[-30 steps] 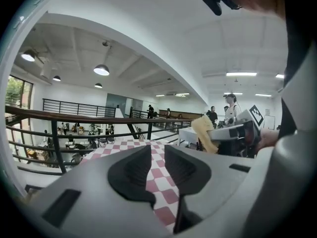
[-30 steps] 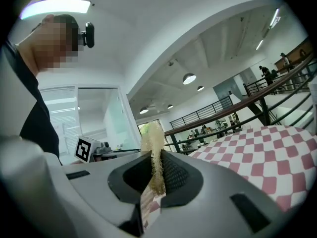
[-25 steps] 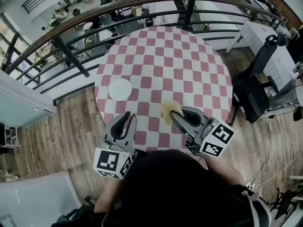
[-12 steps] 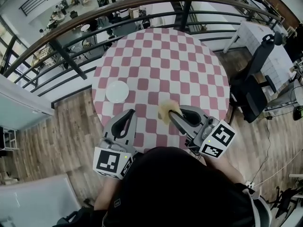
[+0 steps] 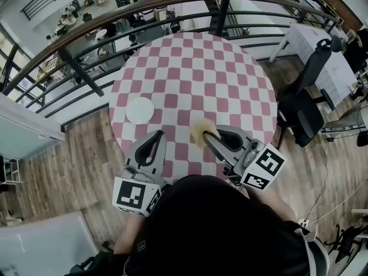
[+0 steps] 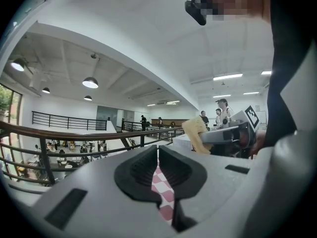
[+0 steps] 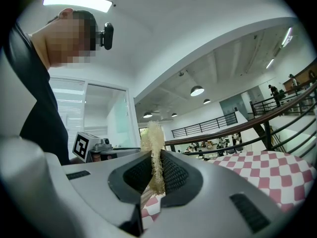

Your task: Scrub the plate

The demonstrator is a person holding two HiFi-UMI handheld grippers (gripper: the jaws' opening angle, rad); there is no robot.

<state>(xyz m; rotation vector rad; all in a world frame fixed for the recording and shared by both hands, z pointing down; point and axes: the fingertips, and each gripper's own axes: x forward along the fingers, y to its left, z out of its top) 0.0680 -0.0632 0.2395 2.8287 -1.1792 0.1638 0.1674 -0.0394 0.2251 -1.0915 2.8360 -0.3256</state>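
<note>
nearest the camera, the person (image 5: 213, 229) in a dark top fills the bottom of the head view. just beyond the shoulders are the two marker cubes, left (image 5: 135, 195) and right (image 5: 264, 168).

left gripper (image 5: 156, 138): jaws pressed together, pad against pad, with nothing between them. it points away from the person over the near left edge of the table (image 5: 230, 79).

right gripper (image 5: 210, 135): jaws pinched on a yellow sponge (image 5: 200, 131). in the right gripper view the sponge stands upright between the ribbed pads and sticks out past the tips. in the head view it lies over the near middle of the table. whether it touches the cloth cannot be told.

the two grippers are side by side, apart from each other, both angled slightly inward.

the table is round, under a red and white check cloth. the plate (image 5: 140, 110) is white and lies flat near the left edge of the table. it is ahead of the left gripper and a little to its left, near it but not touching. it is well apart from the sponge.

beyond the table a curved railing (image 5: 172, 4) runs across the view. a wooden floor (image 5: 80, 154) surrounds the table. a black chair (image 5: 305, 111) stands to the right of the table.
</note>
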